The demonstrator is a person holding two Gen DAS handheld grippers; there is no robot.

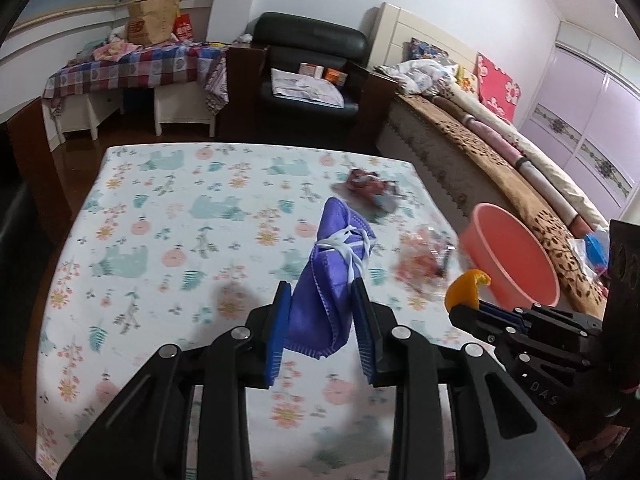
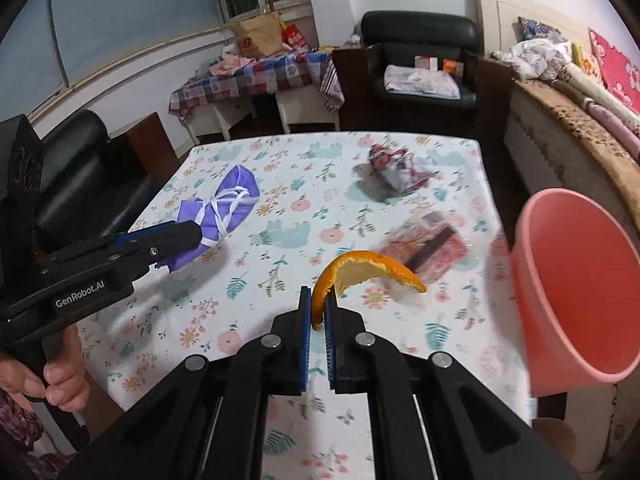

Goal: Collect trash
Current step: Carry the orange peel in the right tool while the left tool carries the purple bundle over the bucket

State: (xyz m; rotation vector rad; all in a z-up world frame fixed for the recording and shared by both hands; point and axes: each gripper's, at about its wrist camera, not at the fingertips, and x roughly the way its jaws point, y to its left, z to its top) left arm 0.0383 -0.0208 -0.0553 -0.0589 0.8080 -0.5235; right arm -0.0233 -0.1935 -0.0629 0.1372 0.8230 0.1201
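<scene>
Two wrappers (image 2: 396, 170) (image 2: 426, 246) on table (image 2: 280, 208) | one bin (image 2: 576, 288) | left gripper (image 1: 320, 296) clamps mask (image 1: 332, 264) | right gripper (image 2: 318, 308) pinches peel (image 2: 368, 270)

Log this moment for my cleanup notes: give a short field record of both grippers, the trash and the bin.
left gripper: shut on purple mask, lifted off table
right gripper: shut on orange peel, lifted off table
bin: pink, at the table's right edge, nothing visible inside
still on table: crumpled wrapper; clear packet
</scene>
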